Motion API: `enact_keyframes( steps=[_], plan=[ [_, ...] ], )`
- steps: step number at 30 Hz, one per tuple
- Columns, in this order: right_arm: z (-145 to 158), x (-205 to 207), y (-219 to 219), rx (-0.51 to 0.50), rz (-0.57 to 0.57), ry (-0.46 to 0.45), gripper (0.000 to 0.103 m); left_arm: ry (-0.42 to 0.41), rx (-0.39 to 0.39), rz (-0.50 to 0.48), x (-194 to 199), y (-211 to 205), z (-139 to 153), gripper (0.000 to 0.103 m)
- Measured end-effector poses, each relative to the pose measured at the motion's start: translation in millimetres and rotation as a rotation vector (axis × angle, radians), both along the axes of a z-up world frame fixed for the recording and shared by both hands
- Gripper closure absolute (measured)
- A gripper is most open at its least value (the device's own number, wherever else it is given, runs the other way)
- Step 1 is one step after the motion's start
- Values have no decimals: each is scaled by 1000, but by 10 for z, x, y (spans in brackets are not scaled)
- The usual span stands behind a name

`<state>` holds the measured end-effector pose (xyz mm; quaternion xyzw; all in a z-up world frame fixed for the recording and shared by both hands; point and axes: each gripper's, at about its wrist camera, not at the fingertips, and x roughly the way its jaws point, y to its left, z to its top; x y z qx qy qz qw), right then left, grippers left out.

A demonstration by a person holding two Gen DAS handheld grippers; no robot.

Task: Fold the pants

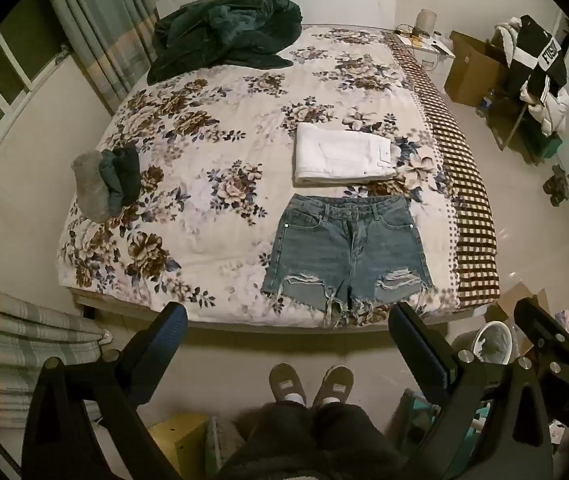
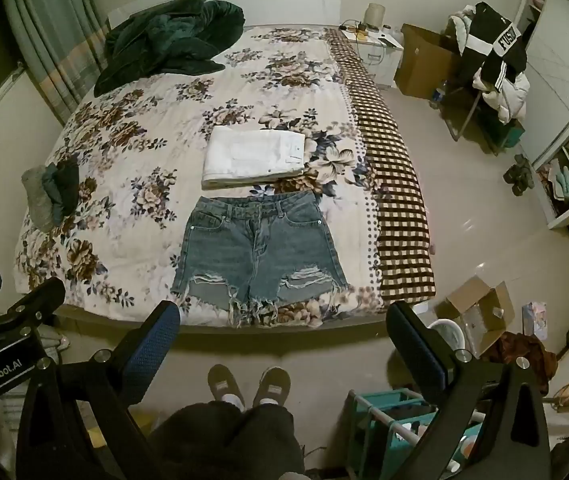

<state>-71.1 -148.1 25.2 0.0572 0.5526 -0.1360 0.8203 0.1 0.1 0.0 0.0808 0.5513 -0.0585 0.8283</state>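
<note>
Denim shorts: spread flat near the bed's foot edge, waistband away, frayed hems toward the tools.
Left tool: held off the bed, fingers wide apart, empty.
Right tool: alongside, likewise spread and empty.
Folded white pants: just beyond the shorts.

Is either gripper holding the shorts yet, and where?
Nothing is held. Left gripper and right gripper are both open, above the floor short of the bed; the shorts lie flat, untouched.

Denim shorts: blue, frayed ripped hems, spread flat, front up, waistband away, at the bed's near edge. White pants: folded into a neat rectangle, lying just beyond the shorts.
</note>
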Motion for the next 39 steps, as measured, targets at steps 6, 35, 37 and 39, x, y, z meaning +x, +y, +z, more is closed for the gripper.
enact_keyframes(
  steps=[6, 35, 37, 39],
  plan=[
    [14, -2, -11, 1, 1, 0, 0, -4, -1, 1, -1, 0, 0, 0],
    [39, 26, -75, 9, 4, 2, 0, -6, 1, 1, -4, -5, 0, 0],
    [43, 31, -80, 8, 3, 2, 0, -7, 2, 2, -4, -5, 0, 0],
    [47, 35, -88, 10, 4, 2, 0, -7, 2, 1, -4, -5, 1, 0]
  ],
)
